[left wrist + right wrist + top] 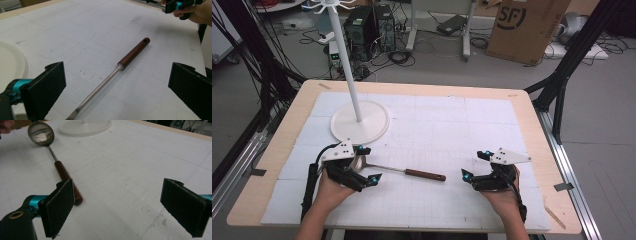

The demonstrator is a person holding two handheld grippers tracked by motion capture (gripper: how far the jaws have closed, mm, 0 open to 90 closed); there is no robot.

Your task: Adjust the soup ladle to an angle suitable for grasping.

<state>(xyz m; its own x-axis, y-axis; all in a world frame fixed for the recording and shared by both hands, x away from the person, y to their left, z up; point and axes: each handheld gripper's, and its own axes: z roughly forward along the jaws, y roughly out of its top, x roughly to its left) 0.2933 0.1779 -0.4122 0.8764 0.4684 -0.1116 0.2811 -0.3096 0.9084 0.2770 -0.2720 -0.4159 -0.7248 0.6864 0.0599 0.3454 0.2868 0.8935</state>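
Two pairs of jaws stand wide apart and hold nothing. Between those of the left gripper (368, 165), at lower left of the high view, runs the thin steel shaft of the ladle (110, 76), which lies flat on the counter (452, 125). The right gripper (475, 165), at lower right, faces the brown wooden handle (66, 176), whose end sits just beside one jaw. The likely step is picking up the ladle: better to close on the wooden handle than on the slick shaft, squarely across it, and lift level. The white stand (360, 121) waits at upper left, near the bowl (41, 134).
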